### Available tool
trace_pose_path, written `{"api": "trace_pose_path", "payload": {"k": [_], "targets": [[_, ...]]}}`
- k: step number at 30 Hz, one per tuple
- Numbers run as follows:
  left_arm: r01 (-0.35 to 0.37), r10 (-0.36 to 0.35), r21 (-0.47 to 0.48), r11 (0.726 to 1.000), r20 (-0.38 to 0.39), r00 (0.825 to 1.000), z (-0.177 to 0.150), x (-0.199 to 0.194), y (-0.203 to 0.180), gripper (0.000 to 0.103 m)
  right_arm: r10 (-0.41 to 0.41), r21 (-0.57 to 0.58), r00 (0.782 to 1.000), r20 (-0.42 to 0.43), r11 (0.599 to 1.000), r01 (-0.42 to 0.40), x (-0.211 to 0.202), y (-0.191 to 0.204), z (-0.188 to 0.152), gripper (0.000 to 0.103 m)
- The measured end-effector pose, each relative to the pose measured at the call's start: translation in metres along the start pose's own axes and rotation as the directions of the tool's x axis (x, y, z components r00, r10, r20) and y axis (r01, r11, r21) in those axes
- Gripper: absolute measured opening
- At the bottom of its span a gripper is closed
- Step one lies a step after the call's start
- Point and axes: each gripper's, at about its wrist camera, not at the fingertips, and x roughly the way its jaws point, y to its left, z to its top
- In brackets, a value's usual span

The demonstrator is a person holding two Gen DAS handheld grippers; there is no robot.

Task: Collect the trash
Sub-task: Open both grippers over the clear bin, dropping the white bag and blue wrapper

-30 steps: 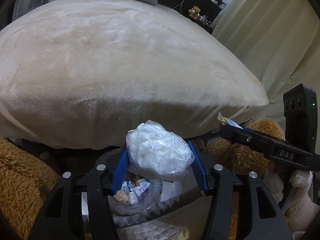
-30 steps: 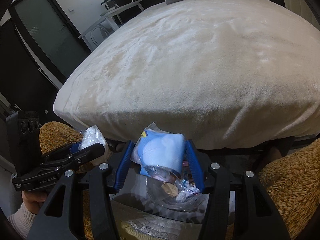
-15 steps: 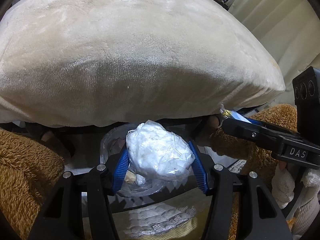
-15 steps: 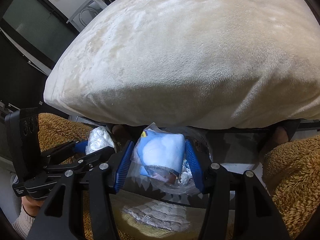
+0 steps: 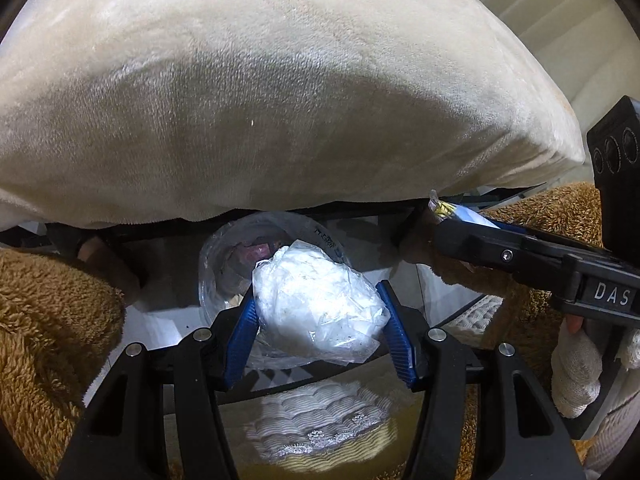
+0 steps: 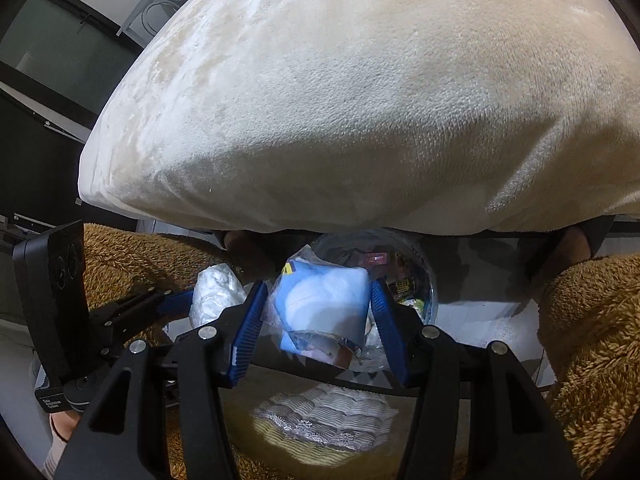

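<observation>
Both grippers (image 5: 318,316) lower, nearer bin (image 5: 216,256).

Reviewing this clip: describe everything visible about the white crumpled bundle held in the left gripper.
The white crumpled bundle looks like thin clear plastic film wrapped around white wadding, creased and glossy. It is clamped between the blue ribbed pads of the left gripper, bulging forward past them. It hangs above the open clear trash bag, which already holds scraps. The right wrist view shows it from the side.
</observation>
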Motion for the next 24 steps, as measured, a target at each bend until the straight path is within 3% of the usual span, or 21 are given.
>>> {"api": "trace_pose_path", "payload": {"k": [8,9,11,24], "targets": [[0.006,-0.006,-0.008,1.000,-0.005,1.000,0.000,0.000,-0.001,0.059,0.006,0.017,1.000,-0.008,1.000,-0.006,0.001,-0.002,0.001,0.055],[0.002,-0.002,-0.007,1.000,-0.003,1.000,0.000,-0.001,-0.001,0.062,0.006,0.022,1.000,-0.009,1.000,-0.005,0.000,-0.003,0.001,0.058],[-0.021,0.022,-0.008,1.000,0.009,1.000,0.000,-0.002,-0.001,0.077,0.006,0.040,1.000,-0.001,0.999,-0.006,0.000,-0.005,0.001,0.064],[-0.002,0.003,-0.028,1.000,0.026,1.000,0.003,-0.010,0.007,0.077,0.014,0.057,1.000,0.019,0.998,-0.015,-0.009,-0.012,0.004,0.064]]}}
